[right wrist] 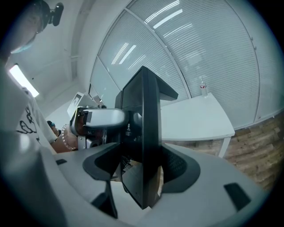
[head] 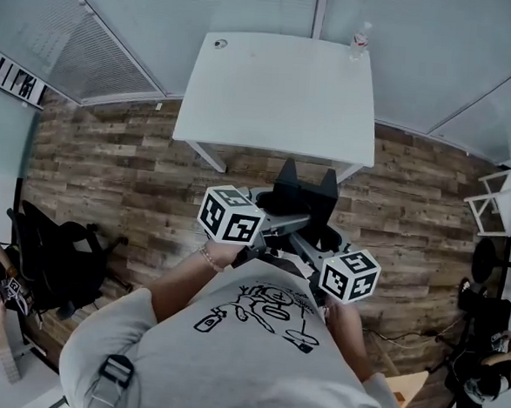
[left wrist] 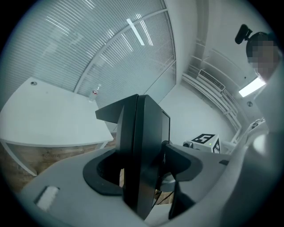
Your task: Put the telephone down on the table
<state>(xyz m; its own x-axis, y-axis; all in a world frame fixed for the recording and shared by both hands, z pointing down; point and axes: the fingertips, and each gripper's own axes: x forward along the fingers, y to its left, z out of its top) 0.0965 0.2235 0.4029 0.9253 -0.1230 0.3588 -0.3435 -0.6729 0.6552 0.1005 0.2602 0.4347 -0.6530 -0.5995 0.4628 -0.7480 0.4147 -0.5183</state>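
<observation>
While angled downward, left gripper [left wrist: 143, 170] and right gripper [right wrist: 141, 170] clamp telephone [left wrist: 148, 128].

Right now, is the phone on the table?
No, the phone is held up over the floor, short of the table.

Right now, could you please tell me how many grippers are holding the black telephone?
2. The left gripper clamps the telephone from the left, the right gripper from the right, in front of the person, short of the white table.
</observation>
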